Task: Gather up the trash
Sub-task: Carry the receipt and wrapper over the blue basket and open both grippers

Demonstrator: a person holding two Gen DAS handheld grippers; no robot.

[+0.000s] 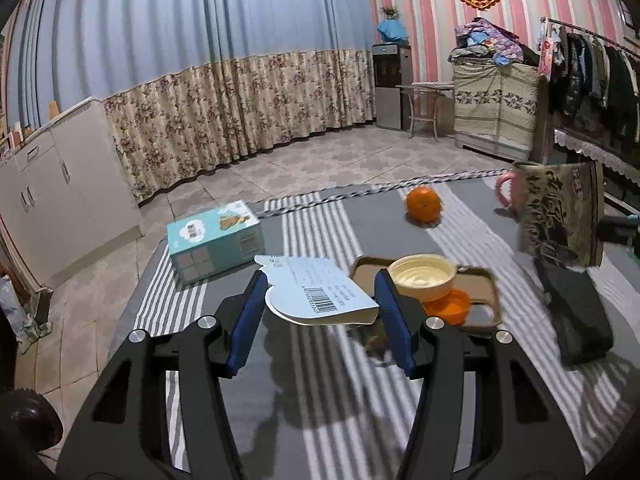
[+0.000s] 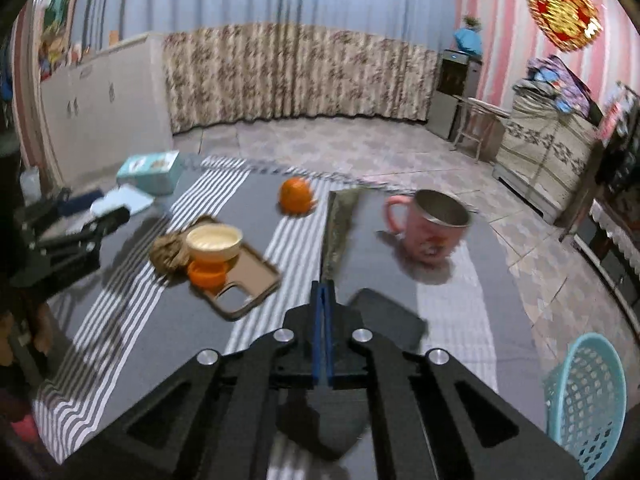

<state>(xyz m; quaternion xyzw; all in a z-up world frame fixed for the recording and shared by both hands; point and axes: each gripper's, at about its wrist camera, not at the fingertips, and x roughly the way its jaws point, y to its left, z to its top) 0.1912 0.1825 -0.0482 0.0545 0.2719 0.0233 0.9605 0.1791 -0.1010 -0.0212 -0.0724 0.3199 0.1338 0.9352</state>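
While lifted clear of the striped tablecloth (image 2: 128,312), right hand-held gripper (image 2: 323,292) clamped on a flat wrapper (image 2: 340,224); left hand-held gripper (image 1: 320,304) clamped on a white packet (image 1: 316,292).

1. A table (image 2: 132,332) covered by a grey cloth with white stripes carries everything.
2. A brown phone case (image 2: 256,280) lies flat near the table's middle.
3. Beyond the phone case rests an orange (image 2: 295,196).
4. Far to its left, at the table's edge, lies a teal box (image 1: 214,240).
5. To its right, well apart, stands a pink mug (image 2: 430,226).
6. A dark flat pouch (image 1: 580,312) lies right of the phone case.
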